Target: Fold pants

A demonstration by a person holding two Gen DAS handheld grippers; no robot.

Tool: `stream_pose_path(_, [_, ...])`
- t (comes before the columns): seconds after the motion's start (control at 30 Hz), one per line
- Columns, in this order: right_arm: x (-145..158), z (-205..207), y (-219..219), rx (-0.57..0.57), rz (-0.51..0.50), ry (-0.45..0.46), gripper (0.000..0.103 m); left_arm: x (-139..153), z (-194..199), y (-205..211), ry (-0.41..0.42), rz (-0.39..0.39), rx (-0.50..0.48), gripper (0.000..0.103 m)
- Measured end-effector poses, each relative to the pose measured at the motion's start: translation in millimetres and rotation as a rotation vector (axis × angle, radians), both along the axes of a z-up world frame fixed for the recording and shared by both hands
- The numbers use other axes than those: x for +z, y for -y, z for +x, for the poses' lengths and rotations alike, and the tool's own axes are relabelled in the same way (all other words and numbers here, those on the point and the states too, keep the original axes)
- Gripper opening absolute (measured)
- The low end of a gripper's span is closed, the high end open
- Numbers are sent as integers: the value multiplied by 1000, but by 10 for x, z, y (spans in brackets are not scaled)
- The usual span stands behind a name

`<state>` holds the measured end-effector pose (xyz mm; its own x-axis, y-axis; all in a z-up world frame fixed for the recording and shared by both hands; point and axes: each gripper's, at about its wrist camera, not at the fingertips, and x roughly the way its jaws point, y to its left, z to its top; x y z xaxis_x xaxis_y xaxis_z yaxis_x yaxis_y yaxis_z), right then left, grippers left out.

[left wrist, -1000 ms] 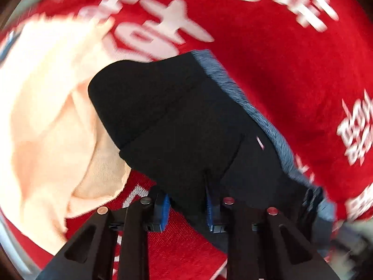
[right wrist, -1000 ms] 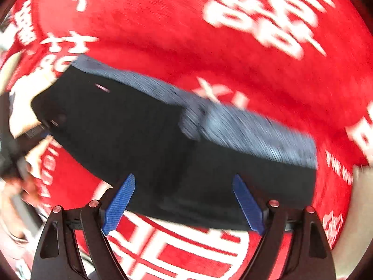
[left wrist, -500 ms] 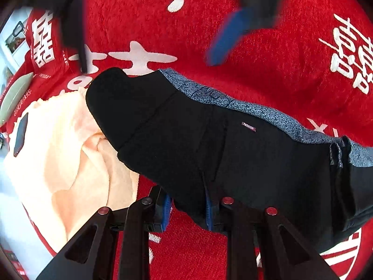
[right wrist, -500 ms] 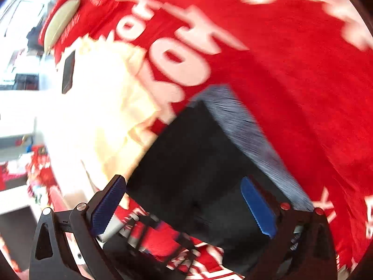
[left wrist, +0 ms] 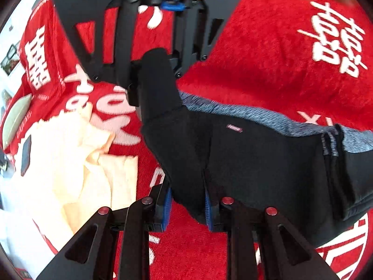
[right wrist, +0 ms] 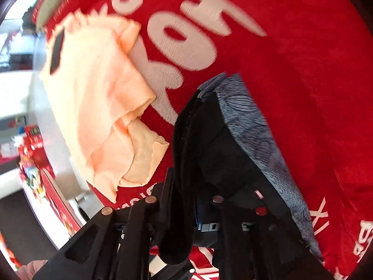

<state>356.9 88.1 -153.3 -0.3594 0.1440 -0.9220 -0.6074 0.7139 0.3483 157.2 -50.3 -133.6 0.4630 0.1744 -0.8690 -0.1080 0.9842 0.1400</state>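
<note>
Left wrist view: one pair of black pants on red blanket; left hand-held gripper pinches its near edge, right hand-held gripper pinches far corner.

Right wrist view: jaws, just closing, clamp pants; one peach cloth lies beside them.

Home, red blanket, peach cloth
</note>
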Motion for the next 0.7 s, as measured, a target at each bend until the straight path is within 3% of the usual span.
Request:
stream_pose_path(0.37, [829, 15, 1236, -245, 275, 89, 15, 600, -88, 664, 102, 13, -151, 25])
stream_pose_path(0.7, [1362, -193, 2788, -486, 460, 154, 15, 1002, -231, 1673, 129, 28, -377, 25])
